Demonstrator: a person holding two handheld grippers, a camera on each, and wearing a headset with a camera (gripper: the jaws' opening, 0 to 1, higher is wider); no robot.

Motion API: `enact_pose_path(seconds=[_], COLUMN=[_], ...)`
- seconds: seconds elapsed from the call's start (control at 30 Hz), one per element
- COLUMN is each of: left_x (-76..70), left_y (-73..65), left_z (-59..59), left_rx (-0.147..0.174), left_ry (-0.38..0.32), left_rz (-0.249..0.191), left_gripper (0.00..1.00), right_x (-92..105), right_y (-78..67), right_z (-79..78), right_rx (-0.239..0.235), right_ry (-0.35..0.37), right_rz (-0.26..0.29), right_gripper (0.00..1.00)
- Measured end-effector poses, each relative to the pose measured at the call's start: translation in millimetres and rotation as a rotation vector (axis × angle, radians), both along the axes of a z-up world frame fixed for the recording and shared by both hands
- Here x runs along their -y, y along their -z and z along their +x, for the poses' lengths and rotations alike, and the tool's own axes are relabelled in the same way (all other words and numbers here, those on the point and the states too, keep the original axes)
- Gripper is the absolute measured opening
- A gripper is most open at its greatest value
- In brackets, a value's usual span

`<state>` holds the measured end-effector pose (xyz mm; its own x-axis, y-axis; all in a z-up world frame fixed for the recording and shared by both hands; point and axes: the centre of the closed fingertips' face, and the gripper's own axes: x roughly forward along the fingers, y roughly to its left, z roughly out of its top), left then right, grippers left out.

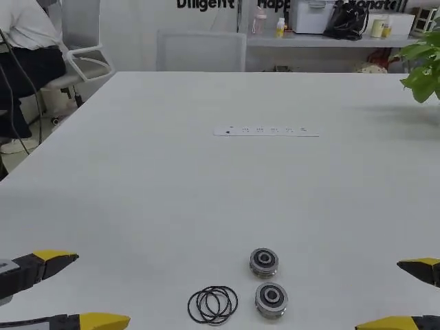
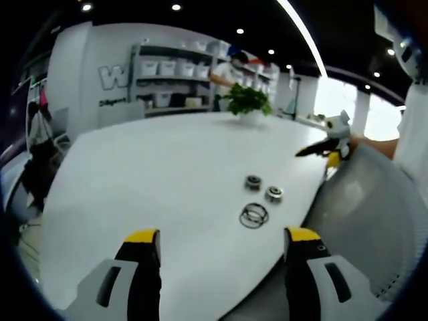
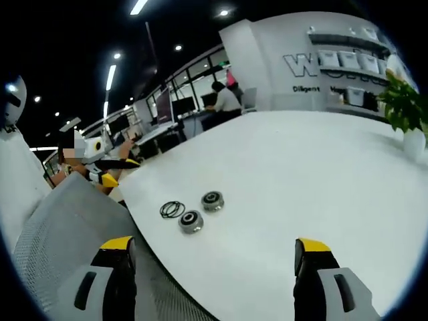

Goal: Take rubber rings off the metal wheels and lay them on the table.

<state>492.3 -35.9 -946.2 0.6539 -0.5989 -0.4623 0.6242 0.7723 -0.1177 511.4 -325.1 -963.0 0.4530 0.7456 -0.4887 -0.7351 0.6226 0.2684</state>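
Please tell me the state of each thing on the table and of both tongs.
Rubber rings: off the wheels, lying in a loose pile on the table.
Far wheel: lying flat.
Near wheel: lying flat, beside the rings.
Left tongs: open, empty.
Right tongs: open, empty.

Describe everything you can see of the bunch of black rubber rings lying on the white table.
The rubber rings are several thin black loops, round and alike in size, that look like soft rubber; their exact number is unclear. They lie flat in a loose, overlapping bunch on the white table, near its front edge. In the head view they sit just left of the nearer metal wheel, with a small gap between. Only the table touches them.
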Motion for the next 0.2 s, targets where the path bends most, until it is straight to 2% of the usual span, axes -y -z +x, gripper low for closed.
enact_pose_path(seconds=[0.2], left_x=[5.4], left_y=[2.5], left_z=[-3.4], left_rx=[-0.014], left_ry=[0.01], left_rz=[0.0], left_gripper=[0.79], right_x=[4.4], right_y=[10.1], right_z=[-6.6], right_rx=[-0.026], right_ry=[-0.01], right_rz=[-0.044], right_gripper=[0.98])
